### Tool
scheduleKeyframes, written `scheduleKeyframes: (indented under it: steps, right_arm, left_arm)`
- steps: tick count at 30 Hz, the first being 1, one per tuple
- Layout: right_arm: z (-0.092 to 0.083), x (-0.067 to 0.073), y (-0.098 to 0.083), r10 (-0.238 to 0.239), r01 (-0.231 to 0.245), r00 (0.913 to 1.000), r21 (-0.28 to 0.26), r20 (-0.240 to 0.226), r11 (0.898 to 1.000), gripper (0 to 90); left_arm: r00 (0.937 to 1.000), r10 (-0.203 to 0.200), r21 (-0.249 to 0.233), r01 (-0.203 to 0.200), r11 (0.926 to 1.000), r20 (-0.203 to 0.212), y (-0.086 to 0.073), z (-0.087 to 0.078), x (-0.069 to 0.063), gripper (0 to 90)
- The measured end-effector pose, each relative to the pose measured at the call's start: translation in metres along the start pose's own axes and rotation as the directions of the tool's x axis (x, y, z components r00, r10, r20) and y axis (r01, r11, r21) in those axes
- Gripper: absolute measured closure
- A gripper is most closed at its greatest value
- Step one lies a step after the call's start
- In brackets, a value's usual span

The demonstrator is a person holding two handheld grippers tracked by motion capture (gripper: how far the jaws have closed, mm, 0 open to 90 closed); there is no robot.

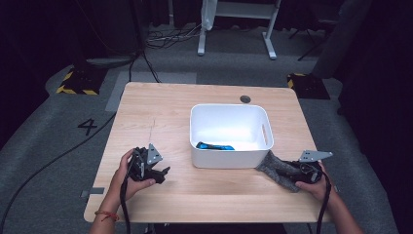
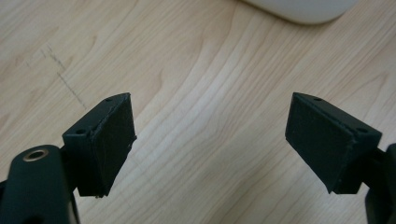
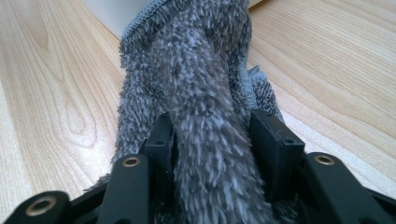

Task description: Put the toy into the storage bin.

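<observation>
A grey fluffy cloth [image 1: 275, 168] lies bunched on the wooden table just off the near right corner of a white bin [image 1: 230, 158]. My right gripper [image 1: 288, 169] is shut on a fold of that cloth [image 3: 201, 93], with fabric squeezed between both fingers [image 3: 271, 135]. Inside the bin lies a blue and black object [image 1: 215, 146]. My left gripper [image 1: 163, 171] rests low over the table left of the bin. In the left gripper view its fingers [image 2: 105, 140] stand wide apart with bare wood between them, so the left gripper [image 2: 210, 140] is open.
The wooden table [image 1: 146, 112] has a round cable hole [image 1: 245, 99] at its far edge. The bin's corner [image 2: 303, 9] lies just ahead of the left gripper. Cables and a white desk frame [image 1: 234, 24] stand on the grey floor beyond.
</observation>
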State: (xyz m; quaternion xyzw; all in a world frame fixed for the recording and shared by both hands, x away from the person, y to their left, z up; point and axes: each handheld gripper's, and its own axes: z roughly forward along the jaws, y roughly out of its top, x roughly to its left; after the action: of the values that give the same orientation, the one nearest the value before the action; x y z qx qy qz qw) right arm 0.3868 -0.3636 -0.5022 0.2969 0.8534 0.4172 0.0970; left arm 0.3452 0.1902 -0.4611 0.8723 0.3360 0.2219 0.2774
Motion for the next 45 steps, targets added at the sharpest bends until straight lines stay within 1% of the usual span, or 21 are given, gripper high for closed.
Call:
scheduleKeyframes:
  steps: [1, 4, 6, 9, 11, 12, 15, 16, 17, 18, 19, 20, 21, 22, 25, 38, 45]
  right_arm:
    - [0.000, 0.000, 0.000, 0.000, 0.000, 1.0000, 0.000, 0.000, 1.000, 54.5]
    - [0.000, 0.000, 0.000, 0.002, -0.002, 1.0000, -0.001, -0.002, 1.000, 54.5]
    - [0.000, 0.000, 0.000, 0.001, -0.001, 1.0000, 0.000, -0.001, 1.000, 54.5]
    - [0.000, 0.000, 0.000, -0.001, 0.001, 1.0000, -0.001, 0.000, 1.000, 54.4]
    - [0.000, 0.000, 0.000, -0.002, 0.002, 1.0000, -0.001, 0.001, 1.000, 54.5]
    - [0.000, 0.000, 0.000, -0.001, 0.001, 1.0000, -0.001, 0.001, 1.000, 54.5]
    - [0.000, 0.000, 0.000, -0.001, 0.001, 1.0000, -0.001, 0.000, 1.000, 54.4]
    - [0.000, 0.000, 0.000, 0.000, 0.000, 1.0000, -0.001, 0.000, 1.000, 54.4]
    - [0.000, 0.000, 0.000, 0.002, -0.002, 1.0000, -0.001, -0.001, 1.000, 54.4]
    - [0.000, 0.000, 0.000, 0.001, -0.001, 1.0000, 0.000, 0.000, 1.000, 54.4]
    - [0.000, 0.000, 0.000, 0.001, -0.001, 1.0000, -0.001, -0.001, 1.000, 54.4]
    - [0.000, 0.000, 0.000, 0.000, 0.000, 1.0000, -0.001, 0.000, 1.000, 54.4]
    - [0.000, 0.000, 0.000, 0.001, -0.001, 1.0000, -0.001, -0.001, 1.000, 54.4]
    - [0.000, 0.000, 0.000, 0.002, -0.002, 1.0000, -0.001, -0.002, 1.000, 54.4]
    - [0.000, 0.000, 0.000, 0.000, 0.000, 1.0000, -0.001, -0.001, 1.000, 54.2]
    - [0.000, 0.001, 0.000, -0.011, 0.011, 0.9999, 0.000, 0.004, 1.000, 52.2]
    - [0.000, 0.004, -0.001, -0.016, 0.016, 0.9995, 0.001, 0.026, 1.000, 51.0]
  left_arm:
    - [1.0000, -0.001, 0.011, 0.001, 0.9999, 0.004, -0.004, 0.002, 0.000, 16.1]
    - [1.0000, 0.001, 0.037, -0.001, 0.9993, 0.000, -0.012, 0.006, -0.002, 16.1]
    - [0.9998, -0.010, 0.047, 0.009, 0.9989, 0.015, -0.017, 0.008, -0.002, 16.0]
    - [0.9986, -0.047, 0.045, 0.046, 0.9979, 0.023, -0.026, 0.010, -0.002, 16.0]
    - [0.9982, -0.053, 0.046, 0.052, 0.9976, 0.026, -0.029, 0.010, -0.003, 16.0]
    - [0.9967, -0.072, 0.044, 0.070, 0.9966, 0.039, -0.035, 0.011, -0.003, 15.9]
    - [0.9922, -0.111, 0.027, 0.109, 0.9937, 0.057, -0.042, 0.008, -0.001, 15.9]
    - [0.9901, -0.122, 0.024, 0.121, 0.9924, 0.069, -0.045, 0.008, 0.000, 15.9]
    - [0.9838, -0.155, 0.009, 0.155, 0.9879, 0.091, -0.049, 0.008, 0.000, 15.9]
    - [0.9787, -0.175, 0.001, 0.176, 0.9845, 0.108, -0.052, 0.008, 0.001, 15.9]
    - [0.9721, -0.199, -0.013, 0.202, 0.9792, 0.124, -0.056, 0.009, 0.002, 15.9]
    - [0.9717, -0.202, -0.024, 0.207, 0.9781, 0.122, -0.058, 0.008, 0.001, 15.6]
    - [0.9727, -0.199, -0.025, 0.203, 0.9788, 0.120, -0.059, 0.007, 0.001, 15.5]
    - [0.9725, -0.202, -0.029, 0.207, 0.9779, 0.115, -0.061, 0.006, 0.001, 15.5]
    - [0.9724, -0.202, -0.026, 0.206, 0.9781, 0.117, -0.063, 0.004, 0.001, 15.5]
    - [0.9728, -0.202, -0.030, 0.206, 0.9780, 0.114, -0.063, 0.004, 0.001, 15.4]
    - [0.9727, -0.202, -0.030, 0.207, 0.9779, 0.113, -0.063, 0.004, 0.001, 15.4]
